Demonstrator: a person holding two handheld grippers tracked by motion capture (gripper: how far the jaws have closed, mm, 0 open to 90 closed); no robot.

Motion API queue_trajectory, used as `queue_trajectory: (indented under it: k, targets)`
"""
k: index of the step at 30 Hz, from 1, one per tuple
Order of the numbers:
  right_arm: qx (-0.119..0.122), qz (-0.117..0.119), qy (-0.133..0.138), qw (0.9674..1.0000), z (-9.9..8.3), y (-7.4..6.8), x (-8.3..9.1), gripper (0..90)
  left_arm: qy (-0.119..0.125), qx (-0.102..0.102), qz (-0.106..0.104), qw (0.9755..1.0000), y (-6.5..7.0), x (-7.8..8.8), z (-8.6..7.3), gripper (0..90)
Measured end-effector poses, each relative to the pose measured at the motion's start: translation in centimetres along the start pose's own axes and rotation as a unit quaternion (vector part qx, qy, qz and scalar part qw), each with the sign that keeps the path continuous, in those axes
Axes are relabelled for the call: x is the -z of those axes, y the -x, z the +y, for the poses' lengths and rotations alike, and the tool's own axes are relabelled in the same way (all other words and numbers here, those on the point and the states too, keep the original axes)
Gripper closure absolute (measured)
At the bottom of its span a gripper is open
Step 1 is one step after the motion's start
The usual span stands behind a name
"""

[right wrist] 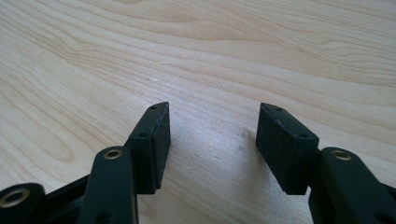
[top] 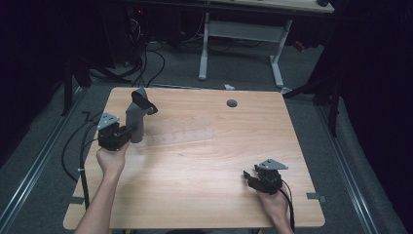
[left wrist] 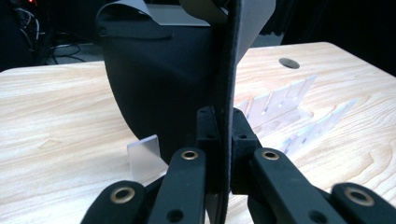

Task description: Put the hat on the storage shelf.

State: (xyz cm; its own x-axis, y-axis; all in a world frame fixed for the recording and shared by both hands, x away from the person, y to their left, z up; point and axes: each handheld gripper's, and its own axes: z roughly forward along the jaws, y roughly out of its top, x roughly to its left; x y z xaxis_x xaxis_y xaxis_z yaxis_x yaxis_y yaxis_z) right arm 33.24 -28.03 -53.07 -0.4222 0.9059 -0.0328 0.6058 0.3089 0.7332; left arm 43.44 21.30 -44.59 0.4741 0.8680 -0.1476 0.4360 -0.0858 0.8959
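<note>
right gripper (top: 249, 176): fingers spread, nothing between, low over bare tabletop (top: 204, 165) near front right | left gripper (top: 127, 132): fingers clenched on grey-black pouch (top: 138, 114), held upright at left side | clear slotted rack (top: 182, 136): lying just beyond pouch, mid-tabletop

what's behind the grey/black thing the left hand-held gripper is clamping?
Behind the grey-and-black fabric piece, a clear slotted acrylic rack lies on the wooden table, with a small frosted tab at the fabric's base. The fabric covers the rack's near end.
</note>
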Motion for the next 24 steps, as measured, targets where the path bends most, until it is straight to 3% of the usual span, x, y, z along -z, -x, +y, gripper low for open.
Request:
queue_trajectory:
  k: [3, 17, 24]
  targets:
    - [-0.001, 0.001, 0.000, 1.0000, 0.0, 0.0, 0.0, 45.2, 0.000, 0.007, 0.001, 1.0000, -0.2, 0.1, -0.2, 86.4]
    - [-0.001, 0.002, 0.000, 1.0000, 0.0, 0.0, 0.0, 45.2, -0.025, -0.002, 0.006, 0.9997, 0.3, 0.5, -1.3, 86.4]
    - [-0.001, 0.004, -0.001, 1.0000, 0.0, 0.0, 0.0, 45.1, -0.030, -0.028, 0.013, 0.9991, 0.7, 0.8, -2.0, 86.8]
